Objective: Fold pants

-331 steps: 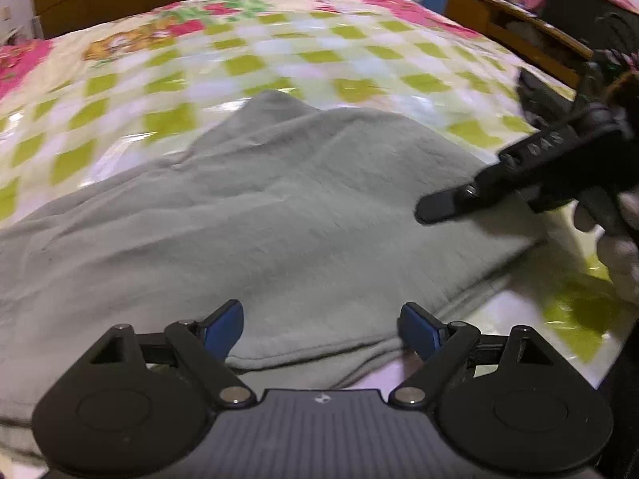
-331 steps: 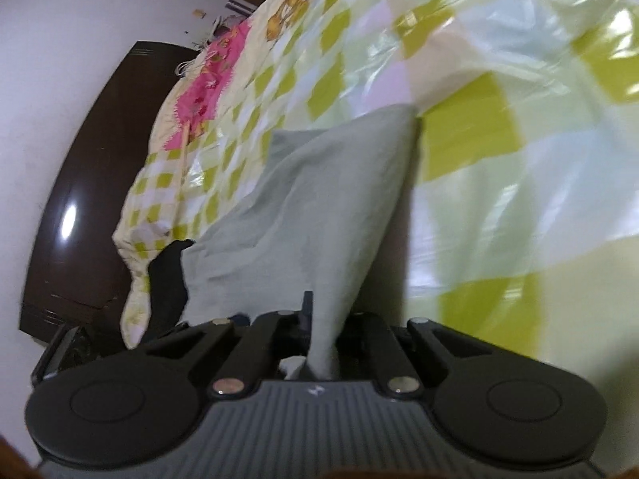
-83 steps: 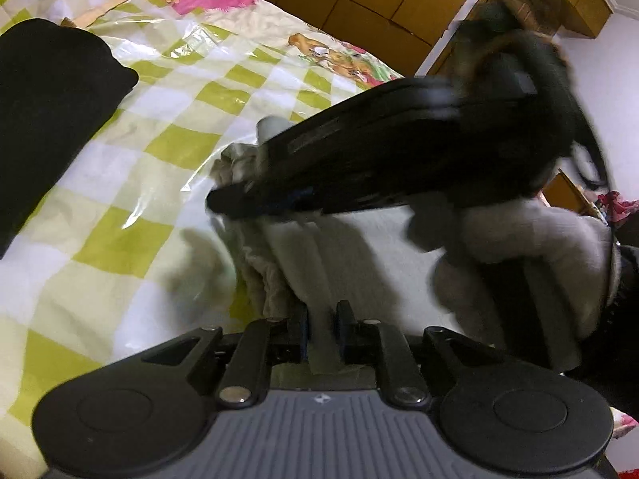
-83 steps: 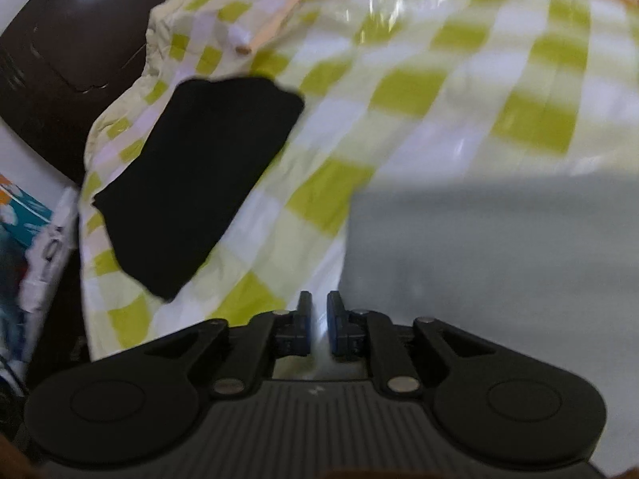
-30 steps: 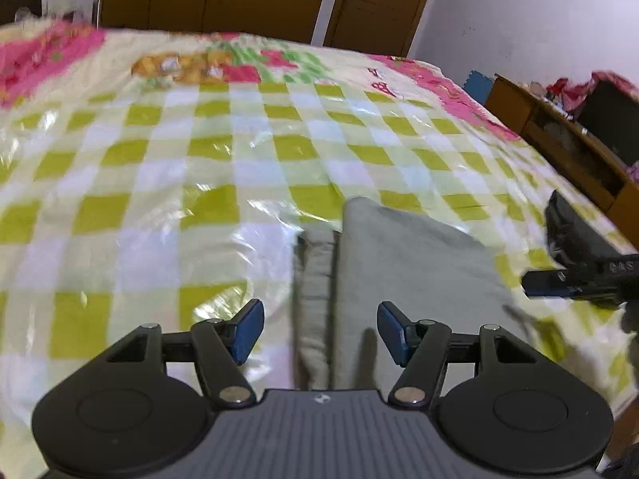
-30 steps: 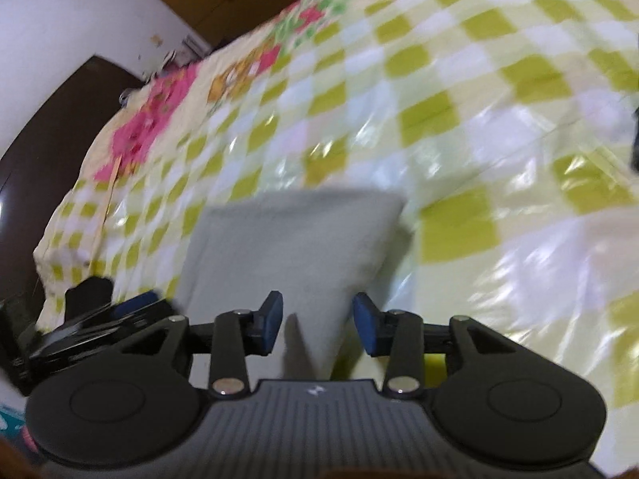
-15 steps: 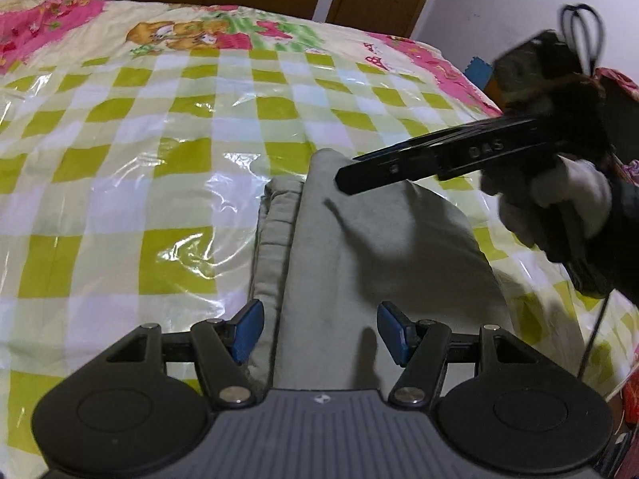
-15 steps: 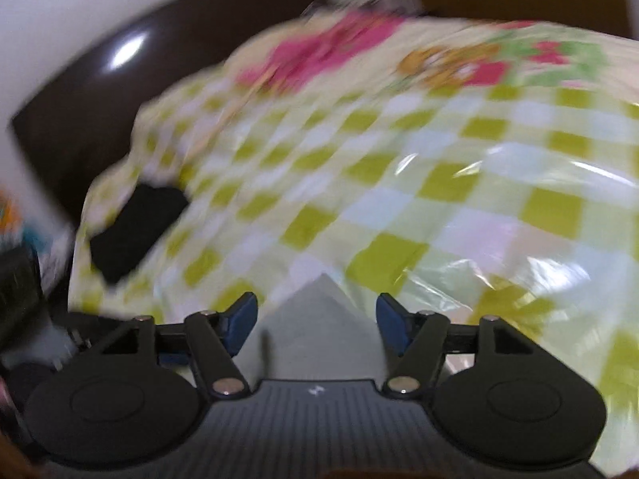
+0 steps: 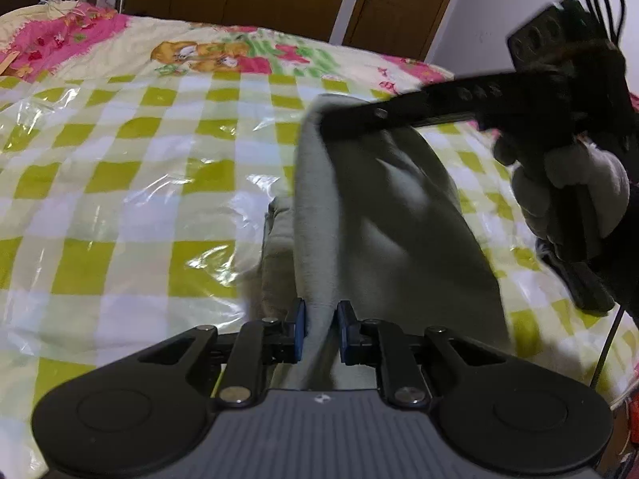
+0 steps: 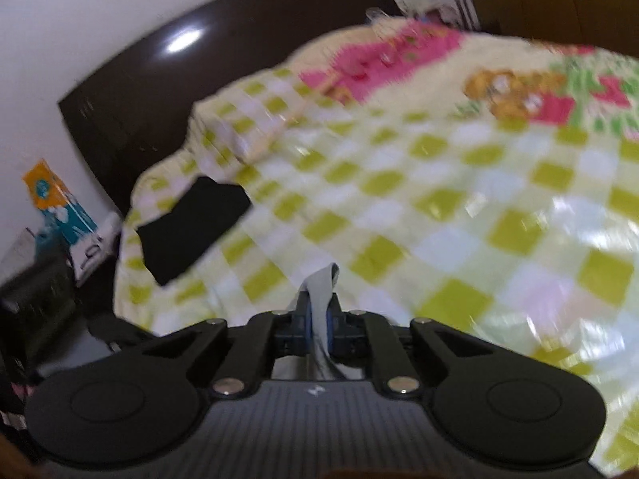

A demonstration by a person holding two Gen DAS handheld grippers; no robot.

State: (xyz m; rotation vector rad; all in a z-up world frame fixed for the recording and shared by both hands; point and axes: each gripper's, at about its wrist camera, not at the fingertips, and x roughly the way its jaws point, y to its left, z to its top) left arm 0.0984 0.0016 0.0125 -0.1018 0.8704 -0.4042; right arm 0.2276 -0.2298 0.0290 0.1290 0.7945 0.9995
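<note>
Jaws of both tools closing at this moment, where half a second ago both stood wide over the cloth. Left tool (image 9: 320, 329): blue pads (image 9: 300, 329) pinched on the near edge of the grey pants (image 9: 399, 231), fabric bunched between them. Right tool (image 10: 318, 325): pads clamped on a thin grey strip of the same pants, whose tip pokes out just past the tips. In the left view, ahead and to the right, that right tool grips the far end of the pants and lifts it off the bed, held in a pale-gloved hand (image 9: 567, 183).

Judgement: both ends secured; next fold can start, far end brought over toward the near one.

Pants: soft, matte, thick knit, already doubled into a long narrow band, rounded folded edge on the left. Beyond: bedspread (image 9: 120, 183) under glossy crinkled plastic, green-and-white checks, pink floral border. Farther off, left of the right tool, a flat black cloth (image 10: 191, 227).
</note>
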